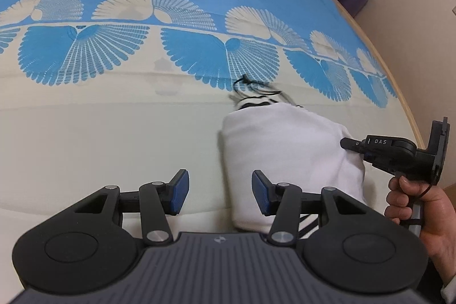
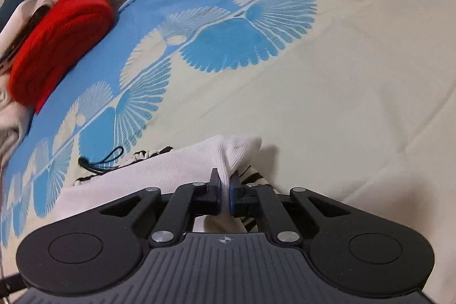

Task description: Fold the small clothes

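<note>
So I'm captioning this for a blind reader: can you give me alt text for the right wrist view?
The right gripper pinches a fold of a white garment lying on a cream and blue patterned bedsheet. Black-and-white striped fabric and a black cord peek out beside it; a folded red cloth sits at the far left.

Two hand-held tongs, one parted and one pinched together.

The left tongs (image 1: 218, 194) sit low in the left wrist view, blue pads (image 1: 180, 191) parted with nothing between them. The right tongs (image 2: 225, 188), low centre of the right wrist view, are clamped on white cloth (image 2: 159, 170); a bare hand (image 1: 416, 207) grips their handle at lower right.
</note>
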The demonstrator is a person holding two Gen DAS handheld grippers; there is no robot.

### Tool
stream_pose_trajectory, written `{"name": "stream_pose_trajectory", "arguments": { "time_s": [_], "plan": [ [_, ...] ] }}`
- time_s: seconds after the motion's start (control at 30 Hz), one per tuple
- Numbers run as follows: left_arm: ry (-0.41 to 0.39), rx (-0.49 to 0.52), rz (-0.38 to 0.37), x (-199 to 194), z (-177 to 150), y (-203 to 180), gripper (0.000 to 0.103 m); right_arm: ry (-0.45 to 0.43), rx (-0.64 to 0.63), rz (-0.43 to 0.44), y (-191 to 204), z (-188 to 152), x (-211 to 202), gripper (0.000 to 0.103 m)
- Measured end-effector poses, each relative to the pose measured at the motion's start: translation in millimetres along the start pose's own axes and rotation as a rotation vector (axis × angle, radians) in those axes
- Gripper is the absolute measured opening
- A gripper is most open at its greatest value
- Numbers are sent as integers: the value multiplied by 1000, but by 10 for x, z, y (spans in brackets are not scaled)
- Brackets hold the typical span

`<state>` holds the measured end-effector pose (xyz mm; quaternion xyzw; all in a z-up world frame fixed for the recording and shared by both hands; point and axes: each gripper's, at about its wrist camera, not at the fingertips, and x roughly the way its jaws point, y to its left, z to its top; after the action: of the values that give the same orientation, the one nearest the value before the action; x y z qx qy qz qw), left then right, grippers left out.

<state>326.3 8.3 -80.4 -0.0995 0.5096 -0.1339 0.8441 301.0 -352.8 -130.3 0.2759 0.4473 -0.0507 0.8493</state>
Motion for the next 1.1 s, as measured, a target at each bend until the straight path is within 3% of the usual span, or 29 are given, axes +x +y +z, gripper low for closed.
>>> {"name": "stream_pose_trajectory", "arguments": {
  "time_s": [0.07,0.23,0.3,0.37,0.4,0.47,0.5,0.6,0.7,0.77,0.8,0.87,0.9,1.03,1.1],
  "plan": [
    [3,-16,-8,23,1,-23,55,-13,15,18,-29,4,-45,18],
    [7,-21,-24,98,21,-123,56,-61,47,134,-165,-31,-347,53],
    [5,-15,-28,124,38,-174,56,4,4,195,-173,-70,-379,57],
    [3,-16,-32,147,48,-219,56,66,-55,198,-179,-144,-346,57],
    [3,-18,-33,161,51,-241,56,92,-75,192,-185,-177,-318,57],
    [4,-24,-39,185,51,-273,56,123,-106,212,-209,-203,-271,12],
    [7,-28,-42,199,47,-287,56,117,-100,237,-226,-201,-296,4],
    [33,-9,-61,260,8,-373,57,24,-33,239,-364,-126,-460,3],
    [92,82,-89,350,-70,-543,68,59,-65,124,-370,-176,-377,4],
    [156,178,-107,429,-182,-668,73,95,-104,120,-307,-225,-306,5],
    [191,222,-99,485,-247,-710,74,101,-128,118,-262,-243,-300,6],
    [256,330,-26,619,-410,-781,85,92,-158,95,-212,-253,-332,18],
    [276,360,-1,664,-467,-783,86,77,-168,87,-197,-249,-368,28],
    [254,336,-32,570,-427,-705,85,10,-237,162,-158,-253,-625,42],
    [232,322,-61,488,-399,-667,85,60,-270,224,-154,-292,-675,55]
  ]
}}
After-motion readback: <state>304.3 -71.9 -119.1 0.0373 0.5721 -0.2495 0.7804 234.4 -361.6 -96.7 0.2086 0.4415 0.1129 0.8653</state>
